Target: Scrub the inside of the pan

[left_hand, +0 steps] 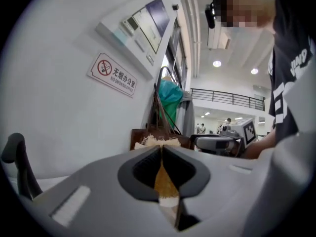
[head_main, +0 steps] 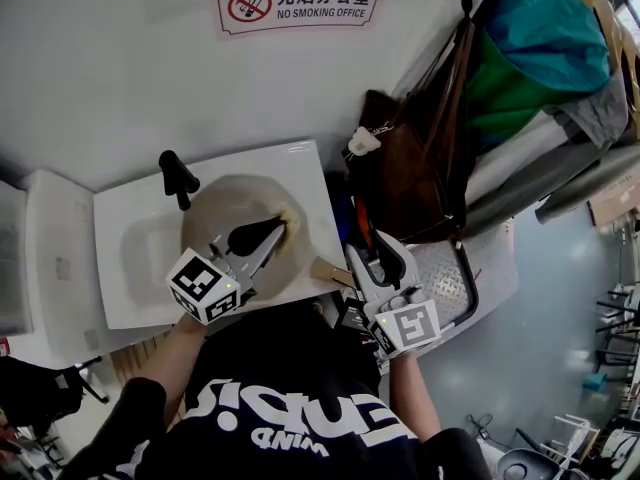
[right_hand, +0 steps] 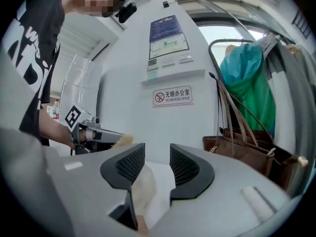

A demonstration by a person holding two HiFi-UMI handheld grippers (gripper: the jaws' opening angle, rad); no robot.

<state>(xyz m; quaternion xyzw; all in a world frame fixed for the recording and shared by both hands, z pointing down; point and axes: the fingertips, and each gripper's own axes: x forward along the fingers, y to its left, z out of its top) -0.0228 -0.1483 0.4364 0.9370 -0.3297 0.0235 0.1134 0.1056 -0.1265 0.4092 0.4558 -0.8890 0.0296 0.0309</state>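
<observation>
In the head view a round beige pan [head_main: 228, 218] lies in the white sink [head_main: 135, 233], its wooden handle [head_main: 331, 271] pointing right. My left gripper [head_main: 272, 238] hangs over the pan, shut on a thin wooden scrub brush [left_hand: 164, 180]; its pale bristle tuft [left_hand: 158, 141] sticks out past the tips. My right gripper [head_main: 383, 255] is beside the sink's right edge, past the handle's end. Its jaws stand apart, and nothing is pressed between the pads [right_hand: 132, 163]. Through the gap the beige pan [right_hand: 142, 187] shows below.
A black tap [head_main: 177, 177] rises at the sink's back left. A brown bag [head_main: 415, 158] and green and teal cloth [head_main: 530, 48] hang at the right wall. A perforated metal seat [head_main: 455, 273] stands right of the sink. A no-smoking sign [head_main: 298, 2] is on the wall.
</observation>
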